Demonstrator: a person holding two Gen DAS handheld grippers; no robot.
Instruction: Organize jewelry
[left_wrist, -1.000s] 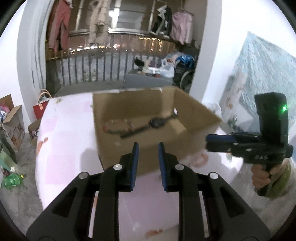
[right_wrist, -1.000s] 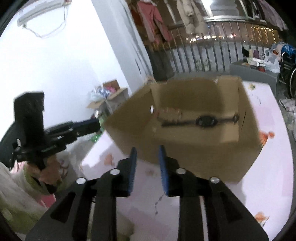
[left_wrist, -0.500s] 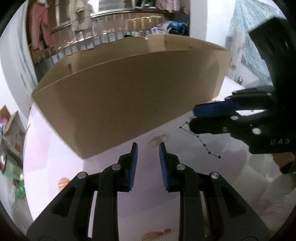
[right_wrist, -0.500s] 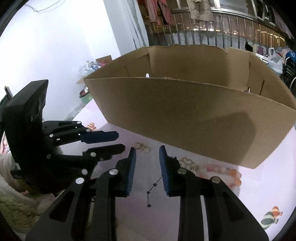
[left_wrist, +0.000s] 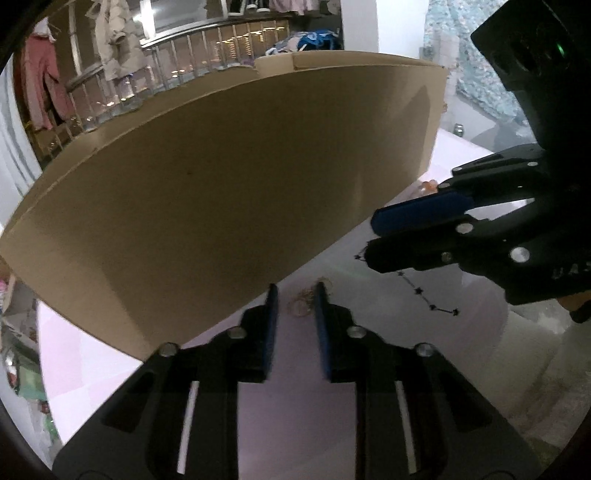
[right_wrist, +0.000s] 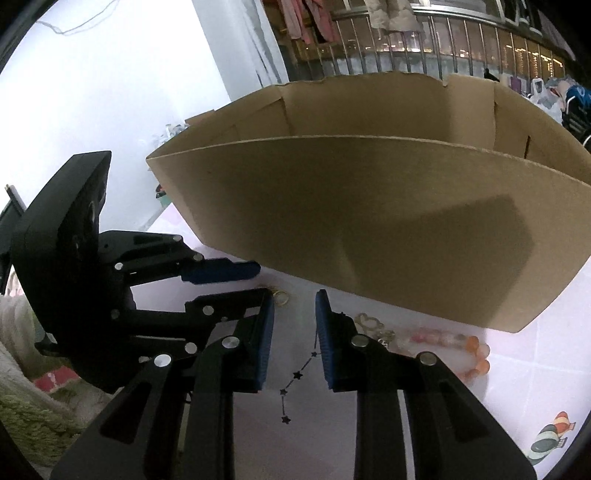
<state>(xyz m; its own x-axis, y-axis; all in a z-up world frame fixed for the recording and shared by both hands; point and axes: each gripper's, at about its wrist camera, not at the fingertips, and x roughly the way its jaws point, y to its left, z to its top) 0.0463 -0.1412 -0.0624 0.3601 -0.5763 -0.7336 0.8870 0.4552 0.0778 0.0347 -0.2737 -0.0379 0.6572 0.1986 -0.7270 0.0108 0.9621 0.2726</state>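
Note:
A tall cardboard box (left_wrist: 229, 192) stands on the pale pink table (left_wrist: 295, 413) and its near wall fills both views. Small gold rings (left_wrist: 301, 306) lie on the table in front of it, between the tips of my left gripper (left_wrist: 295, 295), whose jaws are closing without pressing on them. My right gripper (right_wrist: 293, 301) hovers open just above a thin black star chain (right_wrist: 299, 373). A gold clover piece (right_wrist: 365, 321) and a pink-orange bead bracelet (right_wrist: 454, 339) lie to its right. Each gripper shows in the other's view: right gripper (left_wrist: 371, 236), left gripper (right_wrist: 263, 280).
The box's inside is hidden from this low angle. A cartoon sticker (right_wrist: 550, 435) marks the table at the right. A green fuzzy sleeve (right_wrist: 33, 417) is at the lower left. Behind the box runs a railing (right_wrist: 443, 44) with hanging clothes.
Both grippers have sunk from above the box to the table in front of it, so the watch and bracelet inside are out of sight. The left jaws have narrowed around the rings.

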